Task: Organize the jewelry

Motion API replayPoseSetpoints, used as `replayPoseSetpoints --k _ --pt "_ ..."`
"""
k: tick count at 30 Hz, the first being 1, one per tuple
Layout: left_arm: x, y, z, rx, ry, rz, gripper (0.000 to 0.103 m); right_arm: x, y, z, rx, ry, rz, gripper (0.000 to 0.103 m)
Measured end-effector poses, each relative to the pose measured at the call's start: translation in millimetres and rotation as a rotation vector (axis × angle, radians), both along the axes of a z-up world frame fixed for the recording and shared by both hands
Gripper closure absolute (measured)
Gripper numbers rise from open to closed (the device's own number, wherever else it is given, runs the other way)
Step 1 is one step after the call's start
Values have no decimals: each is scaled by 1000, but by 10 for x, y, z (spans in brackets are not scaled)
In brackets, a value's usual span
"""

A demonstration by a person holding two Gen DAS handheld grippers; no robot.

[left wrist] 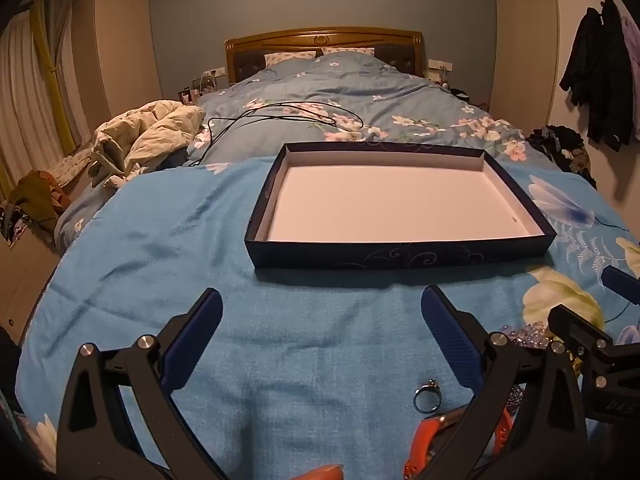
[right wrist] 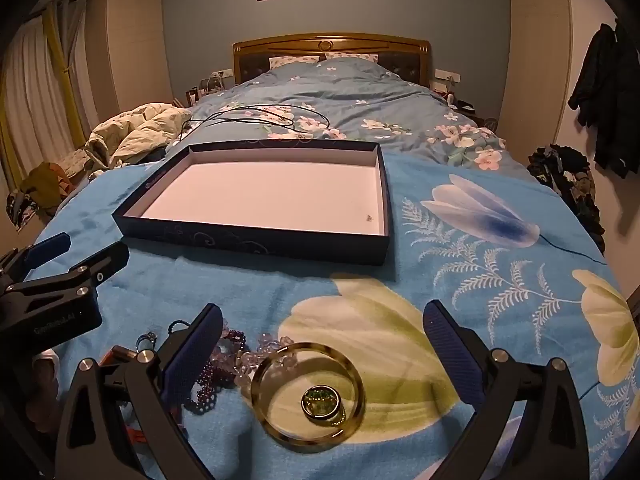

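A shallow dark blue box (left wrist: pixel 400 254) with a white inside (right wrist: pixel 256 240) lies open on the blue blanket. My left gripper (left wrist: pixel 322 312) is open and empty, short of the box. A silver ring (left wrist: pixel 427 396) and an orange band (left wrist: pixel 434 432) lie by its right finger. My right gripper (right wrist: pixel 322 326) is open and empty above a tortoiseshell bangle (right wrist: pixel 308 396) with a small green-faced ring (right wrist: pixel 321 400) inside it. Purple bead strings (right wrist: pixel 216 384) and clear crystal beads (right wrist: pixel 264 350) lie by its left finger. A tiny speck (right wrist: pixel 368 218) sits in the box.
The blanket (left wrist: pixel 200 248) covers the foot of a bed with a floral duvet (left wrist: pixel 360 96). A black cord (left wrist: pixel 280 114) lies behind the box. A crumpled quilt (left wrist: pixel 152 132) is piled at the left. Clothes hang on the right wall (left wrist: pixel 600 72).
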State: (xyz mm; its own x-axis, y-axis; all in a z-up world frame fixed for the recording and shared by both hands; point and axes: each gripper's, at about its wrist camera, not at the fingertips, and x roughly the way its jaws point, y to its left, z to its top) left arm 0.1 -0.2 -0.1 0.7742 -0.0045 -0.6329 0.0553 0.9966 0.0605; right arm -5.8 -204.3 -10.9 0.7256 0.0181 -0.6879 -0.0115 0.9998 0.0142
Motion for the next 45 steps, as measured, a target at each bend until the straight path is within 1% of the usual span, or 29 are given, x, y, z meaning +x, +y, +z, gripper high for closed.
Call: replayPoseSetpoints --k 3,4,5,6,8,15,16,34,40,45 --pt "-10 -11 4 10 -1 3 5 -21 0 5 -18 -6 -3 6" --pt "-89 -8 22 3 -35 5 5 -15 43 34 -21 -5 -2 6" --pt "-119 -10 25 1 -33 4 5 -16 46 37 -21 -3 -1 6" --pt "-41 -19 33 4 -7 -3 5 -15 52 28 -27 -4 -1 6" --pt "-24 17 71 -15 9 -5 5 -3 30 11 -25 -1 3 6" --pt "-64 40 51 -11 -7 -5 5 -74 93 79 -35 -1 0 6" --pt "-73 43 52 -11 -9 -5 5 -58 33 62 -29 -1 3 6" --pt "-211 -3 77 1 -50 -15 5 -86 67 67 -35 -11 5 6" --pt "-368 22 178 -12 -111 -24 5 -219 123 190 -25 -67 26 6" --pt "-543 45 286 -21 -173 -47 5 -397 196 303 -38 -138 37 6"
